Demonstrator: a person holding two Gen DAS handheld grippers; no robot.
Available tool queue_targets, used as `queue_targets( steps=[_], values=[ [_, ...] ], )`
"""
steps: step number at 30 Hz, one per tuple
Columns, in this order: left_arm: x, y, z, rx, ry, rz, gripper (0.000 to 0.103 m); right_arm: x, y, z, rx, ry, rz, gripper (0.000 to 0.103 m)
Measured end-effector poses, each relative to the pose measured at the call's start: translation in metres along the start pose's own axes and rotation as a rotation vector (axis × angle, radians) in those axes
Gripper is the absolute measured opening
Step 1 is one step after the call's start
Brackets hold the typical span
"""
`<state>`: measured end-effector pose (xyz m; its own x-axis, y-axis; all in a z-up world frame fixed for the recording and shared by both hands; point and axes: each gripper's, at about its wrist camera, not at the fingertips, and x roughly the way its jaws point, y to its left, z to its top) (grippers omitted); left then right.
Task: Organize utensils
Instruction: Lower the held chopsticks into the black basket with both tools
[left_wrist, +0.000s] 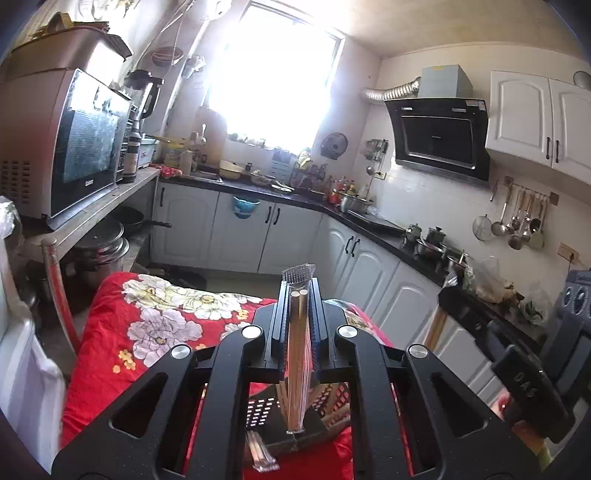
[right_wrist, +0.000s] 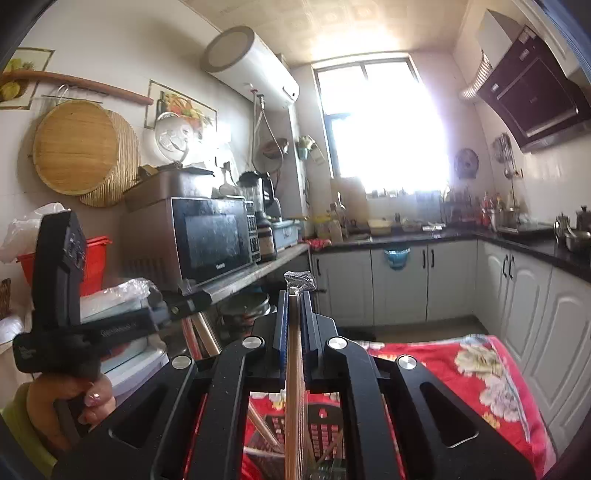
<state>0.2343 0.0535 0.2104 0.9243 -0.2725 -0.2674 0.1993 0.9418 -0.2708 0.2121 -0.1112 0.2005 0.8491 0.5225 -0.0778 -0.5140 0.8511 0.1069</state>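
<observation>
A surface (left_wrist: 122, 354) covered by a red cloth with large pale flowers is seen below both cameras; on it a dark perforated basket (left_wrist: 266, 410) is set, with wooden sticks lying in it; beside the basket a clear-wrapped packet of chopsticks (left_wrist: 260, 454) is laid on the cloth. The left tongs (left_wrist: 300, 295) are closed on a wrapped pair of chopsticks (left_wrist: 298, 354), pale wood in a clear sleeve with a crimped end protruding past the tips, held above the basket. The right tongs (right_wrist: 295, 295) are likewise closed on a second wrapped pair (right_wrist: 294, 369), reddish-brown wood in clear film, raised over the basket; a hand (right_wrist: 74, 402) on the other tool's grip is seen at the left.
</observation>
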Motion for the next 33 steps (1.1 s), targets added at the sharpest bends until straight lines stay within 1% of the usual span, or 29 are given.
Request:
queue_targets(
  steps=[5,10,15,19,26,33],
  values=[
    [0.012,0.005,0.001,0.002,-0.005,0.033,0.006,0.011,-0.002,0.006,-0.006,-0.033,0.003,0.006],
    [0.023,0.010,-0.005,0.004,0.004,0.059,0.006,0.024,-0.002,0.002,-0.025,-0.063,0.012,0.006],
    [0.036,0.019,-0.017,-0.013,0.030,0.069,0.006,0.036,0.002,-0.016,-0.085,-0.097,-0.010,0.006],
    [0.040,0.023,-0.026,-0.013,0.030,0.077,0.006,0.041,0.005,-0.033,-0.138,-0.114,-0.032,0.006],
    [0.048,0.025,-0.040,-0.009,0.044,0.081,0.006,0.050,0.003,-0.055,-0.153,-0.120,-0.027,0.007],
    [0.055,0.030,-0.051,-0.018,0.070,0.085,0.006,0.055,-0.002,-0.074,-0.151,-0.102,-0.048,0.007]
  ],
)
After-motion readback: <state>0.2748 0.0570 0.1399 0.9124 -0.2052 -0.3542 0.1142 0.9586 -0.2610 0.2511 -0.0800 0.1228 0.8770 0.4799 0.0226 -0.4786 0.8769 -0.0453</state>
